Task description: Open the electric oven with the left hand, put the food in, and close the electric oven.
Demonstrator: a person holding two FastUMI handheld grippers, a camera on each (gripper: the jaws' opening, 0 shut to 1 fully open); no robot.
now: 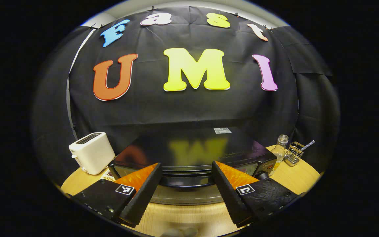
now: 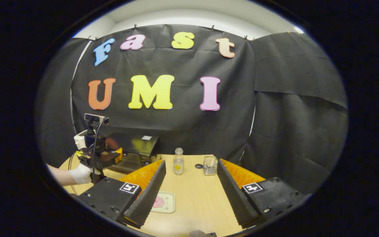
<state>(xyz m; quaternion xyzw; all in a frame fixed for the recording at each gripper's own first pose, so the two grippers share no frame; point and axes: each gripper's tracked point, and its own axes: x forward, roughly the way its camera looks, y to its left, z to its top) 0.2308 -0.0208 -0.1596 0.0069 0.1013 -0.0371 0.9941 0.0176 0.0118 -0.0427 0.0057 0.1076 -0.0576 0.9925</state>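
Your left hand-held gripper (image 1: 186,187) gapes wide and empty right before the glossy black electric oven (image 1: 192,154), on the wooden bench (image 2: 196,197). Right of the oven stand a clear glass bottle (image 2: 178,161) and a wire basket (image 2: 210,165). Your right hand-held gripper (image 2: 189,194) gapes empty; the pink food (image 2: 158,202) lies on a square tray (image 2: 167,202).

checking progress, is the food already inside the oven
No, the pink food lies on its small tray on the table, apart from the oven in the right gripper view.
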